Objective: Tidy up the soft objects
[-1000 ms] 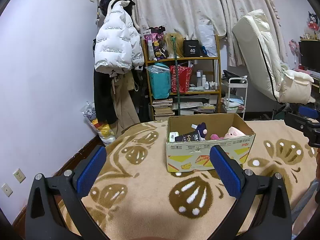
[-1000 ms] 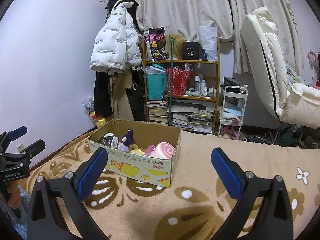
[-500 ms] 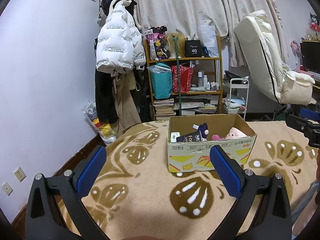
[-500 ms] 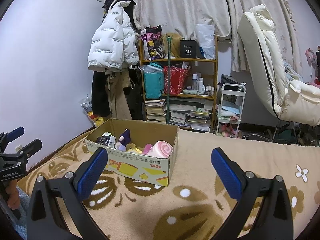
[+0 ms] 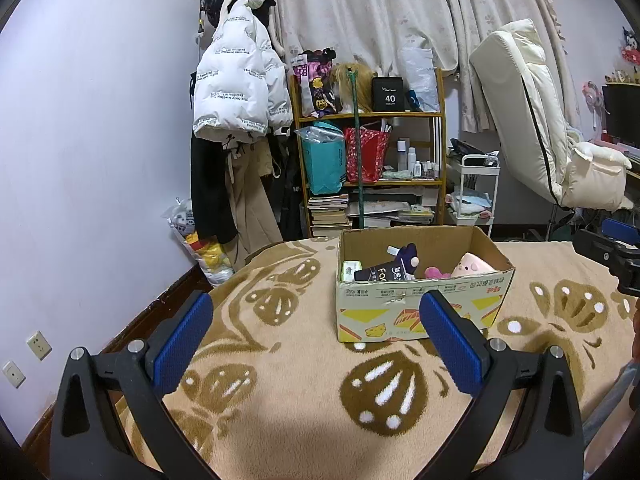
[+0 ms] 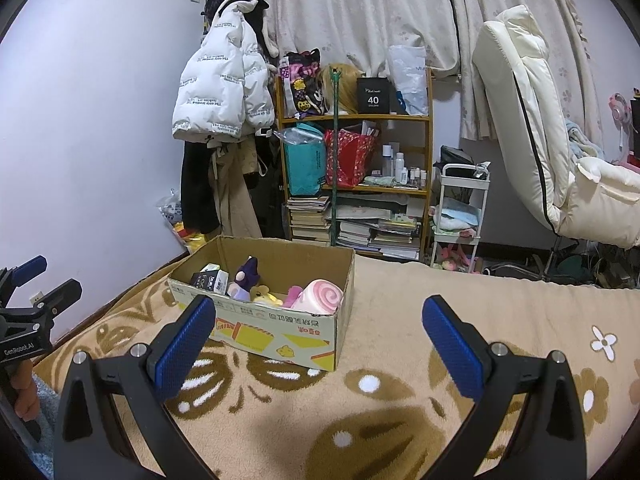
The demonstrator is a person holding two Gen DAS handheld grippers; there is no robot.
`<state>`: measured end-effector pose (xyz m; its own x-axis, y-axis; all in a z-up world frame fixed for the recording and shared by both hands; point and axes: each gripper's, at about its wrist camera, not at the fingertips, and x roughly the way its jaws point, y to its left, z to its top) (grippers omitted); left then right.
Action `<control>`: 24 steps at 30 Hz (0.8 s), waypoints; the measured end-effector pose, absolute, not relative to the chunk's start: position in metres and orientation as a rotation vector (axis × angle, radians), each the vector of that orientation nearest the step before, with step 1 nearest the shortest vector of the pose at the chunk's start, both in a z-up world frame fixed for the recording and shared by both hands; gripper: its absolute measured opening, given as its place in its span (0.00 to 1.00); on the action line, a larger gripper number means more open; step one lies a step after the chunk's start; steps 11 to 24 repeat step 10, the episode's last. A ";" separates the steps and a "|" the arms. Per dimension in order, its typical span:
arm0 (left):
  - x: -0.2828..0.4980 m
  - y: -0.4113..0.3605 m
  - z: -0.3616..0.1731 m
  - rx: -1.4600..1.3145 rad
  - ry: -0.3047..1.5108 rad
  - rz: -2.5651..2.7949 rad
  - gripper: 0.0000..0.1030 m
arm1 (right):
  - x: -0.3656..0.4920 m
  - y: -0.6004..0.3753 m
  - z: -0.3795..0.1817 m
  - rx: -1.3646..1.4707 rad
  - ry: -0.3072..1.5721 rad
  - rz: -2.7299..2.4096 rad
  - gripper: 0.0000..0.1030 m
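An open cardboard box [image 5: 420,308] stands on a beige blanket with brown flower shapes [image 5: 280,360]. It holds a purple plush [image 5: 408,258], a pink plush [image 5: 472,266] and dark tissue packs [image 5: 380,274]. In the right wrist view the box [image 6: 276,328] shows the purple plush [image 6: 246,278] and a pink swirl plush [image 6: 322,298]. My left gripper [image 5: 316,340] is open and empty, short of the box. My right gripper [image 6: 320,344] is open and empty, to the right of the box.
A wooden shelf [image 5: 372,168] with bags, books and bottles stands behind the bed. A white puffer jacket [image 5: 236,92] hangs on the wall at left. A white cart [image 6: 460,216] and a cream recliner [image 6: 540,140] stand at right.
Both views have shifted only slightly. The box sits a little to the right in the left wrist view and a little to the left and lower in the right wrist view. Both grippers stay open.
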<state>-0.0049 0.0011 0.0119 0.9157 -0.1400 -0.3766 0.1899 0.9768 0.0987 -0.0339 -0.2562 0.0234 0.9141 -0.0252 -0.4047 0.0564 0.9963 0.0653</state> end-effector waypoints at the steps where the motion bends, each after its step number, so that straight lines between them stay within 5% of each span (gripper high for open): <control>1: -0.004 0.001 0.012 0.134 0.378 -0.171 0.99 | -0.035 -0.257 0.022 0.076 0.416 -0.044 1.00; 24: -0.004 0.000 0.010 0.136 0.381 -0.167 0.99 | -0.034 -0.258 0.024 0.077 0.417 -0.038 1.00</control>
